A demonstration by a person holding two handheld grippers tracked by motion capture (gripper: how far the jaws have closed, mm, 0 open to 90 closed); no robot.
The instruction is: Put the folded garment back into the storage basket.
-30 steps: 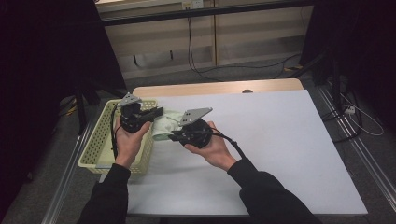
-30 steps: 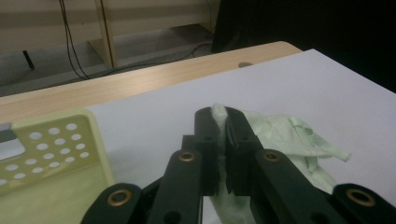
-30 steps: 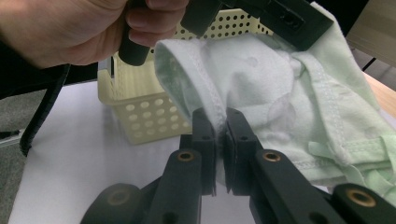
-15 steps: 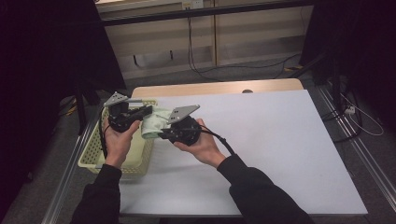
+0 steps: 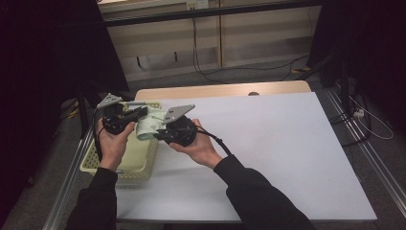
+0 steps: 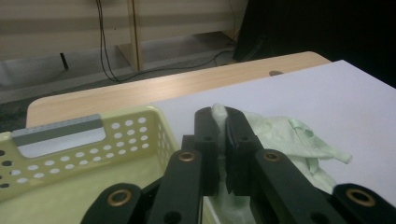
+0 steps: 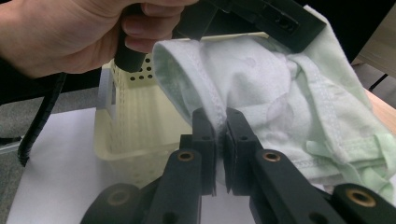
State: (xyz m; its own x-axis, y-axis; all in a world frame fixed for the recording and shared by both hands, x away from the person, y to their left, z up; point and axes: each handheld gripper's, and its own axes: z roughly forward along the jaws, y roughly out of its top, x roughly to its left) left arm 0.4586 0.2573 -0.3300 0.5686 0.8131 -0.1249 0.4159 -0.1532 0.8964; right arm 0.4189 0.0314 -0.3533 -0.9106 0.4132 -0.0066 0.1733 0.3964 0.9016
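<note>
While both hands hover at the table's nine o'clock edge, the left gripper [image 5: 139, 114] and right gripper [image 5: 160, 135] each pinch the pale green cloth [image 5: 147, 127], stretched between them above the perforated basket [image 5: 125, 165].

L gripper [image 5: 140, 113] held up in L hand [image 5: 113, 143], jaws pinched tight, pointing right toward the other; R gripper [image 5: 156, 134] in R hand [image 5: 198, 148], jaws also clamped tight, pointing left; both forearms in dark sleeves, grippers close together w/ tips nearly meeting
</note>
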